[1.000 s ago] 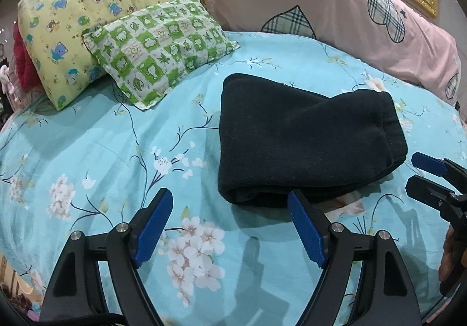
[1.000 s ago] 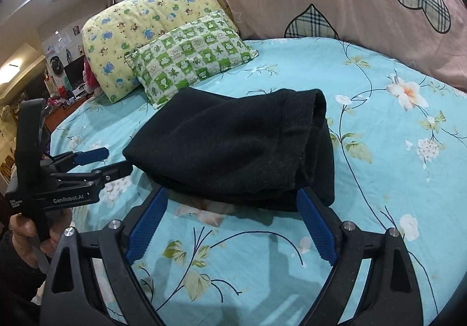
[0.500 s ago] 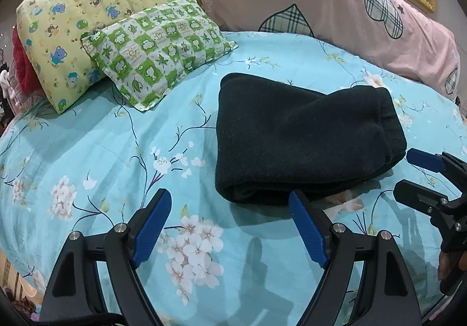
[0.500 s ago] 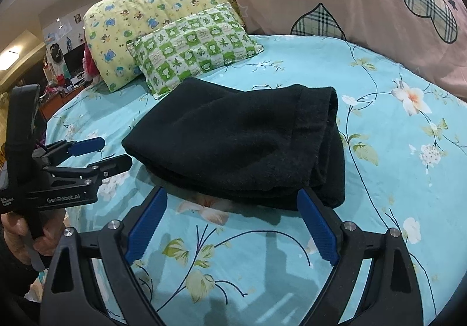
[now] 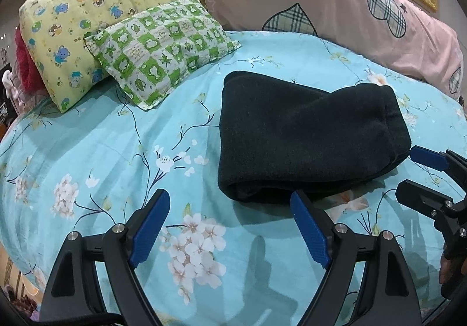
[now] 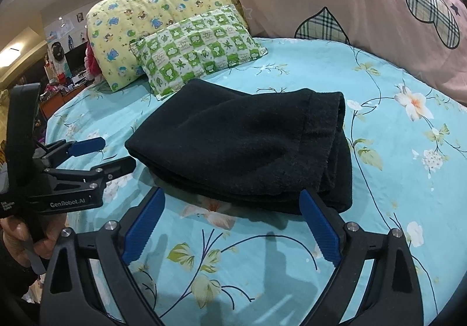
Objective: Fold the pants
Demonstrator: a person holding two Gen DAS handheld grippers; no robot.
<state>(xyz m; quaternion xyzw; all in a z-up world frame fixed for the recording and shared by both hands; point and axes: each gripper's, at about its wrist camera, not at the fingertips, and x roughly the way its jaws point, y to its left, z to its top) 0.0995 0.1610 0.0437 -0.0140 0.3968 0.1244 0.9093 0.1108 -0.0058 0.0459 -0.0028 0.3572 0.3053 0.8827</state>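
Note:
The black pants (image 5: 303, 136) lie folded into a thick rectangle on the blue floral bed sheet (image 5: 87, 151); they also show in the right wrist view (image 6: 248, 145). My left gripper (image 5: 230, 215) is open and empty, just short of the bundle's near left corner. My right gripper (image 6: 230, 215) is open and empty, just short of the bundle's near edge. Each gripper shows in the other's view, the right one (image 5: 414, 171) at the bundle's right end and the left one (image 6: 116, 152) at its left end.
A green checked pillow (image 5: 163, 48) leans on a yellow cartoon pillow (image 5: 76, 22) at the back left. A long pink bolster with plaid hearts (image 5: 335, 5) runs along the headboard. The bed's edge lies close below the grippers.
Both grippers have drawn back slightly from the folded pants and risen a little. The pants have not moved. Both jaws stay open.

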